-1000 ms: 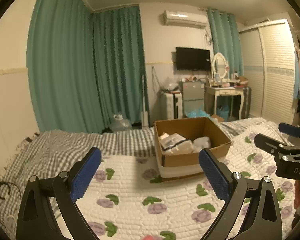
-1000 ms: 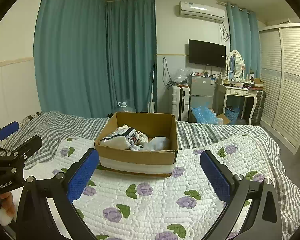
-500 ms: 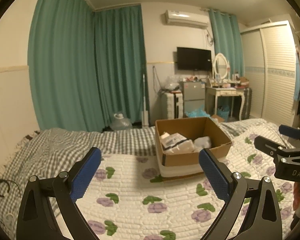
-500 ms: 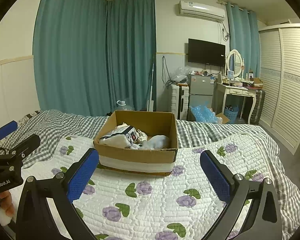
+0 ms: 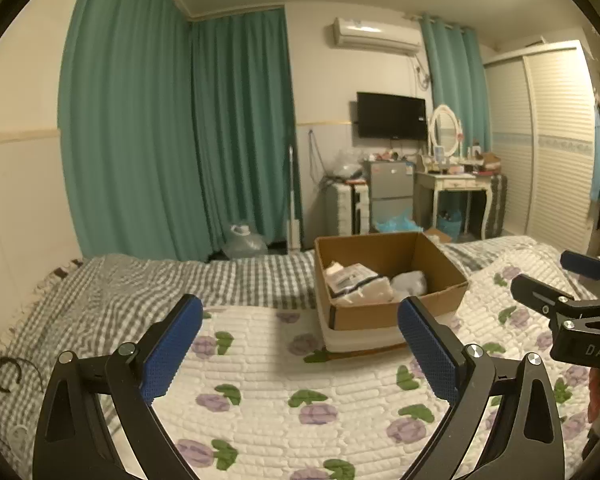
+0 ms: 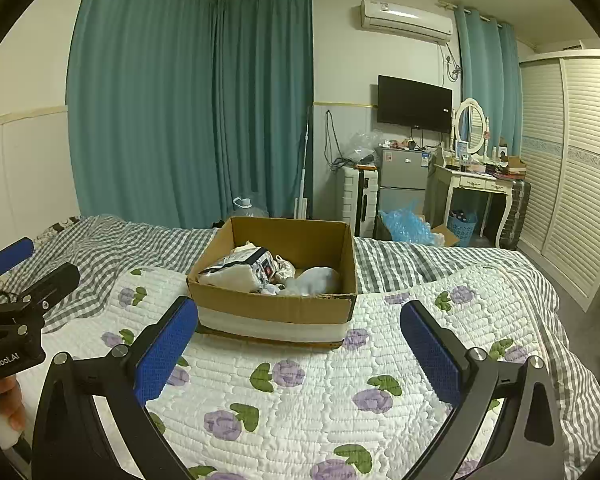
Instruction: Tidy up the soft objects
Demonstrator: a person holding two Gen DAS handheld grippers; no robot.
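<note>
A brown cardboard box (image 5: pixel 380 316) (image 6: pixel 268 308) stands on the bed's floral quilt (image 5: pixel 284 392) (image 6: pixel 308 392). Inside lie soft items: a white packaged bundle (image 5: pixel 352 280) (image 6: pixel 240 270) and a pale cloth (image 5: pixel 410 282) (image 6: pixel 314 280). My left gripper (image 5: pixel 300 344) is open and empty, held above the quilt to the near left of the box; it also shows at the left edge of the right wrist view (image 6: pixel 16 276). My right gripper (image 6: pixel 300 344) is open and empty, just in front of the box; it also shows in the left wrist view (image 5: pixel 564 276) at the right edge.
A grey checked sheet (image 5: pixel 120 292) covers the bed's left and far side. A black hair band (image 5: pixel 4 372) lies on it at the left. Teal curtains (image 5: pixel 180 140), a dressing table (image 6: pixel 480 184), a small fridge (image 6: pixel 404 176) and a white wardrobe (image 6: pixel 572 184) stand beyond the bed.
Both views have tilted slightly upward, so the box sits a little lower in frame. Both grippers stay open and empty.
</note>
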